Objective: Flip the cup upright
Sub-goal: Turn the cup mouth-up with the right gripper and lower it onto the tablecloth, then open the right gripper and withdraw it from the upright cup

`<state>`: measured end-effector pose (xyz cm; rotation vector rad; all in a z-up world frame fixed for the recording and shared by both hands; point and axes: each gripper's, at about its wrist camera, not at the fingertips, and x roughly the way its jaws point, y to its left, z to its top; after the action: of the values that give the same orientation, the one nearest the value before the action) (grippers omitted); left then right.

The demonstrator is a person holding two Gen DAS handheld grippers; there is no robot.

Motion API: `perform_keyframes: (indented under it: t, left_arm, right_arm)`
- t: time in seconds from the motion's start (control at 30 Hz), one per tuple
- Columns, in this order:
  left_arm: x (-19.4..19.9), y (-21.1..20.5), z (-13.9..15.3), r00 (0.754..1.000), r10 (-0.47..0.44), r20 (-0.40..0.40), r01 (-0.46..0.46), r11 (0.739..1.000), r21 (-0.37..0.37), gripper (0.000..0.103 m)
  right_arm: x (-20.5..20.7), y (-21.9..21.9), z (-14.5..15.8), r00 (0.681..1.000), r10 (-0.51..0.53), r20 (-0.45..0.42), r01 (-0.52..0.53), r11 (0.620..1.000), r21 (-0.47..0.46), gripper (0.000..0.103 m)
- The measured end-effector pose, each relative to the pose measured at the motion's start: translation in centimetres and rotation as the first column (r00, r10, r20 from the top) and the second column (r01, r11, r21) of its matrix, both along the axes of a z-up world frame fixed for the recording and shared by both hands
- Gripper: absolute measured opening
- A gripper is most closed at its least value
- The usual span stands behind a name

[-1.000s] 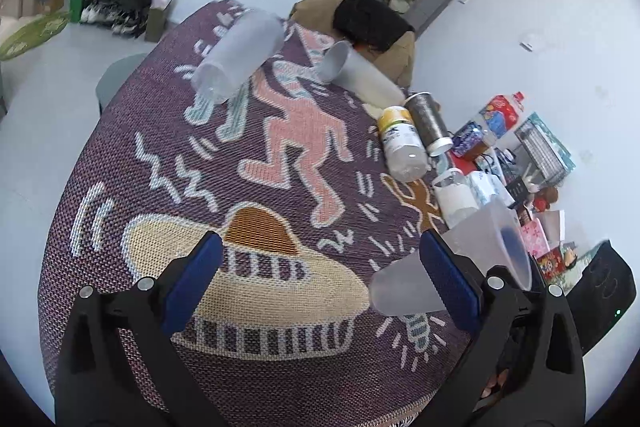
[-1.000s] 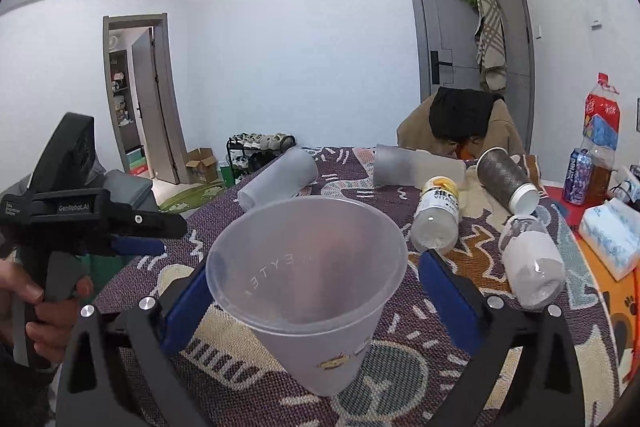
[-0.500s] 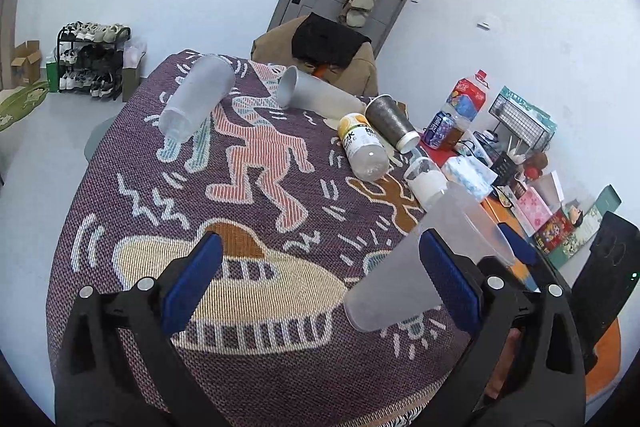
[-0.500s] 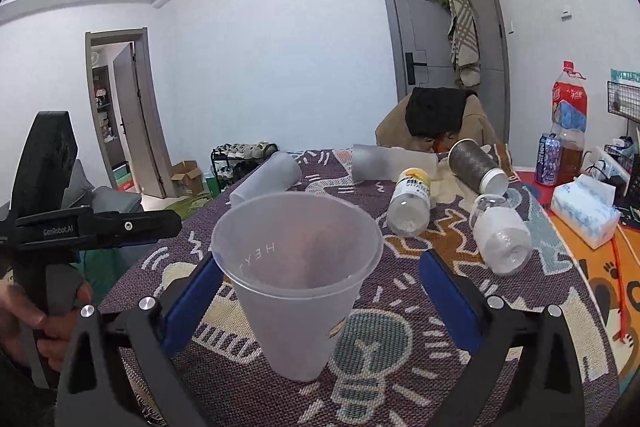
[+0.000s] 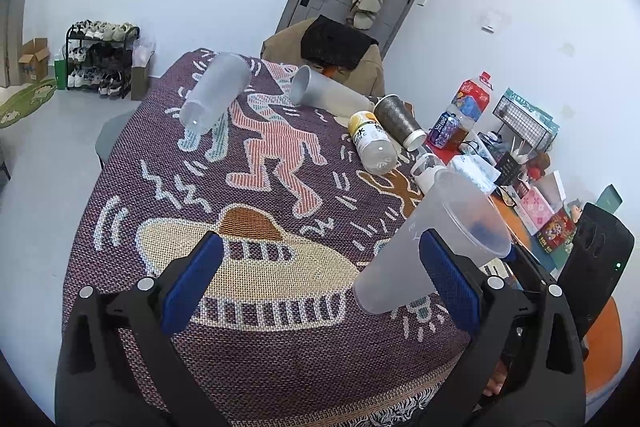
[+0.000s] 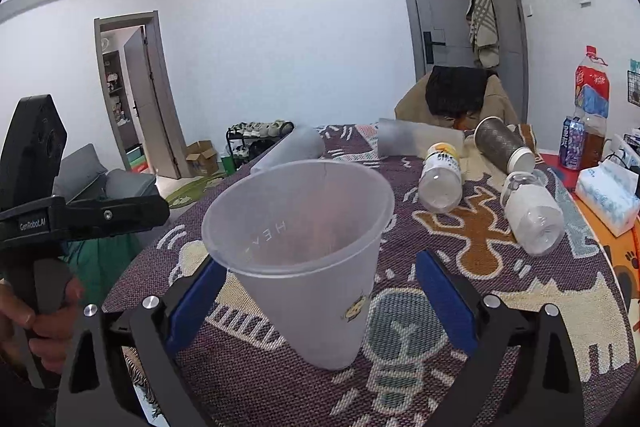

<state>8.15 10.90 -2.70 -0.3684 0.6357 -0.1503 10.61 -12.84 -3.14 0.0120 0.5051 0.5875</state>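
Right wrist view: cup [image 6: 316, 259] stands upright between the spread-apart right gripper [image 6: 320, 291]; left gripper [image 5: 320, 279] gapes empty; careless withdrawal could topple it.

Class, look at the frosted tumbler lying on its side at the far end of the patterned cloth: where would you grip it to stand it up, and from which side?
Grip the frosted tumbler across its mid-body, coming from above with fingers straddling its width. It lies flat with its base towards the camera, so the round wall is the only open span.
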Motion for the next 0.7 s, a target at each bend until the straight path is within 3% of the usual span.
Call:
perform_keyframes:
  t: [0.17, 0.5, 0.7]
  left_arm:
    - [-0.7, -0.1, -0.1, 1.000, -0.005, 0.019, 0.005, 1.000, 0.001, 0.098]
    - [-3.7, -2.6, 0.3, 0.992, -0.038, 0.117, 0.029, 0.997, 0.073, 0.098]
    - [-5.9, -3.8, 0.9, 0.984, -0.048, 0.169, 0.028, 0.993, 0.118, 0.098]
  right_arm:
    - [-1.0, -0.1, -0.5, 0.999, -0.044, -0.013, 0.043, 0.999, -0.028, 0.096]
    - [-5.3, -3.3, 0.4, 0.988, -0.153, -0.004, 0.153, 0.988, -0.027, 0.096]
    - [-7.0, -5.9, 0.9, 0.974, -0.210, -0.084, 0.212, 0.977, 0.020, 0.096]
